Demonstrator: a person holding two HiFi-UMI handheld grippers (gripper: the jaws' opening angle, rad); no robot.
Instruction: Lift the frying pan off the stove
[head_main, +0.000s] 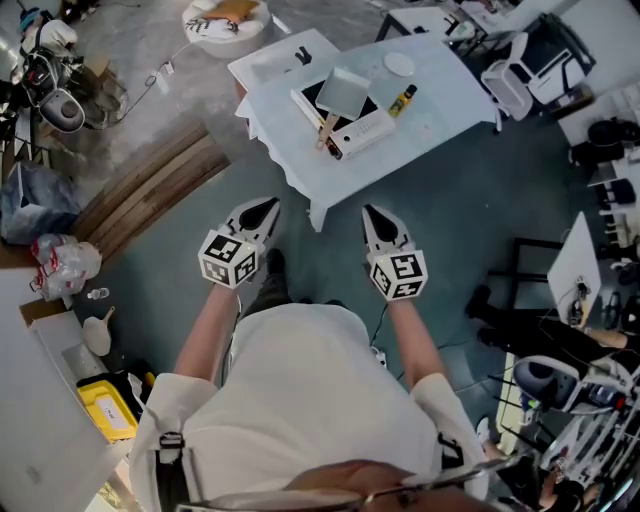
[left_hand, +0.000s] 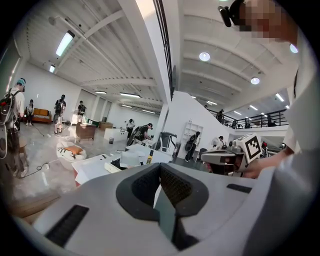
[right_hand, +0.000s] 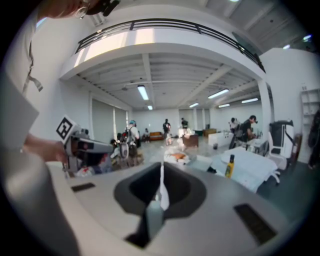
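While the person (head_main: 300, 400) stands back from the surface (head_main: 440, 125), both tools hang in the air well short of its near edge, pointed toward it. The left gripper (head_main: 263, 211) has its fingers (left_hand: 175, 186) pressed together with nothing between them. The right gripper (head_main: 374, 217) likewise shows fingers (right_hand: 176, 189) closed on nothing. Toward the surface's near left corner sits the stove (head_main: 365, 131), a white box with a dark top. What looks like the frying pan (head_main: 343, 92), pale and squarish from this height, rests on that top. Its wooden handle (head_main: 328, 128) reaches toward the near edge. A yellow bottle (head_main: 403, 100) stands just beside the stove, on the side toward the right edge. Neither gripper touches the pan.
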